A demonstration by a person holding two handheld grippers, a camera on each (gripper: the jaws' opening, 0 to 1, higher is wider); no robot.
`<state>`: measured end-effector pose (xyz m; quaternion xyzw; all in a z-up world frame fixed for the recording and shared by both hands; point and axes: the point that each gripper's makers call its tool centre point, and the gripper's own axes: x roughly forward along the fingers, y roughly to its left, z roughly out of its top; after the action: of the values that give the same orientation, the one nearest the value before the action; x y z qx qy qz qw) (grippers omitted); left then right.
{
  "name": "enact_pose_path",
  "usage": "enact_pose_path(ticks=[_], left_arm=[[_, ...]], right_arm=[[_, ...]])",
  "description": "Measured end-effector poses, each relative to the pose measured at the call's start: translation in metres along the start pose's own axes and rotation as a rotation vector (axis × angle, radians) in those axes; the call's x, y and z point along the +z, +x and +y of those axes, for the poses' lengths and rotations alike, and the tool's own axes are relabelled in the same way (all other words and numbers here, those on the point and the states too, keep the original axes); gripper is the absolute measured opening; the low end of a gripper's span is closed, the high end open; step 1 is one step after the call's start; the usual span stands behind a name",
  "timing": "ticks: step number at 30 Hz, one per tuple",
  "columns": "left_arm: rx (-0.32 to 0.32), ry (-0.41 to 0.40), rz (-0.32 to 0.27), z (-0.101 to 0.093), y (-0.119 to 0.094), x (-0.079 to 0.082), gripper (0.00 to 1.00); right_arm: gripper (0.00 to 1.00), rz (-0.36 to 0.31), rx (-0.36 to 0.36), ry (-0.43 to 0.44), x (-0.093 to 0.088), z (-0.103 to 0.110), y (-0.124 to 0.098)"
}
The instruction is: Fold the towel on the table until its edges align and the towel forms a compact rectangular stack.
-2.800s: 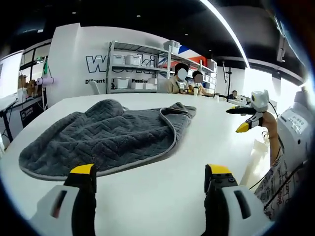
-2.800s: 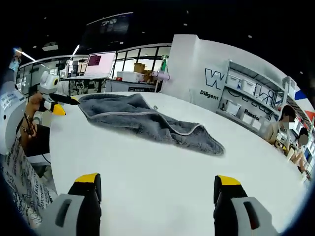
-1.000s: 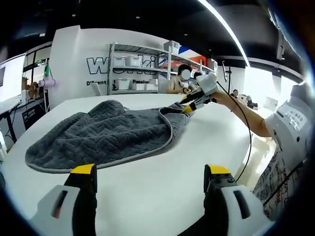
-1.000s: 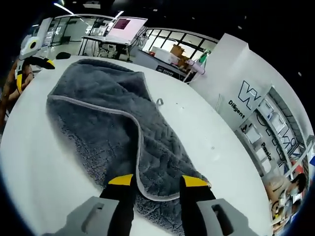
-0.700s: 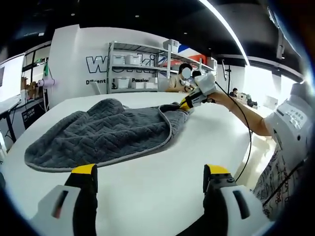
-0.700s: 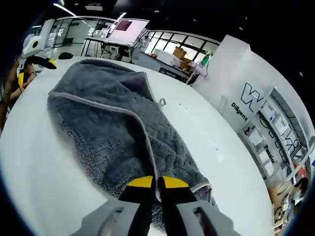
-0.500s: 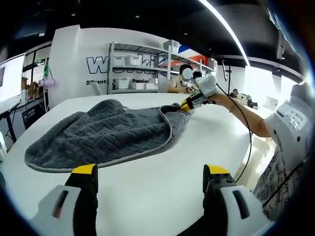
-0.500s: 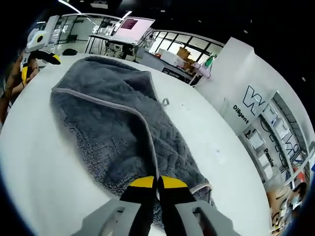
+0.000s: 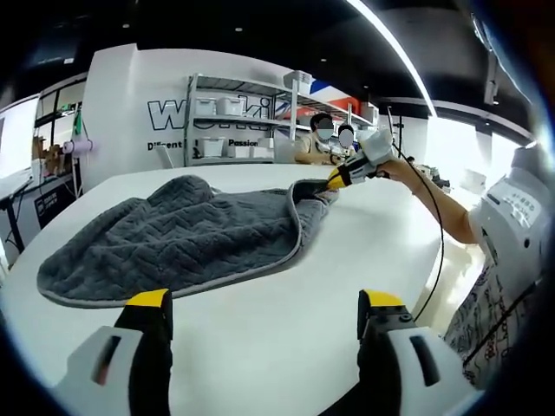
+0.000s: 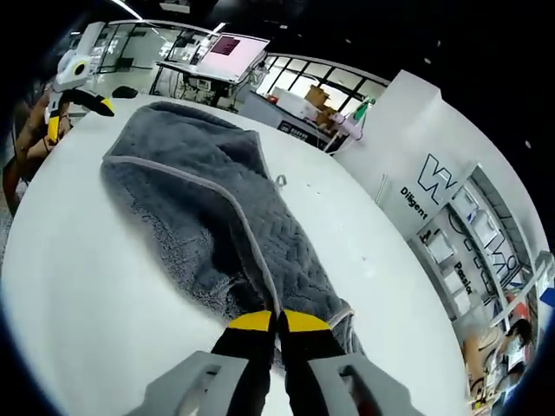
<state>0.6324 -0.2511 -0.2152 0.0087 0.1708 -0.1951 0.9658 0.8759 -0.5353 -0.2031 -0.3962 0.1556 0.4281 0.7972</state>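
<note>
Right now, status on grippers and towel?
Right gripper shut on towel edge, lifting. Left gripper open, short of it. Towel still rumpled, unfolded. Table unobstructed.

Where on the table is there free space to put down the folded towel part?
Bare table lies between the towel's near hem and the open left gripper, and beside the towel on the far side in the right gripper view. It is crowded at the corner pinched by the right gripper.

The left gripper view looks low across the table [image 9: 260, 338]; the right gripper view looks down closely. Both share the towel [image 9: 191, 238].
</note>
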Motion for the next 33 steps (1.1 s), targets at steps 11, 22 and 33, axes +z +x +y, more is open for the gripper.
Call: enact_pose_path(ticks=[11, 22, 33], left_arm=[[-0.021, 0.009, 0.007, -0.006, 0.005, 0.001, 0.93], [-0.024, 0.018, 0.015, -0.008, 0.006, 0.000, 0.93], [-0.030, 0.025, 0.017, -0.010, 0.008, 0.002, 0.93]], right_arm=[[0.03, 0.061, 0.025, 0.030, -0.038, 0.018, -0.034], [0.03, 0.144, 0.098, 0.085, -0.075, 0.042, -0.066], [0.03, 0.207, 0.146, 0.092, -0.096, 0.063, -0.093]])
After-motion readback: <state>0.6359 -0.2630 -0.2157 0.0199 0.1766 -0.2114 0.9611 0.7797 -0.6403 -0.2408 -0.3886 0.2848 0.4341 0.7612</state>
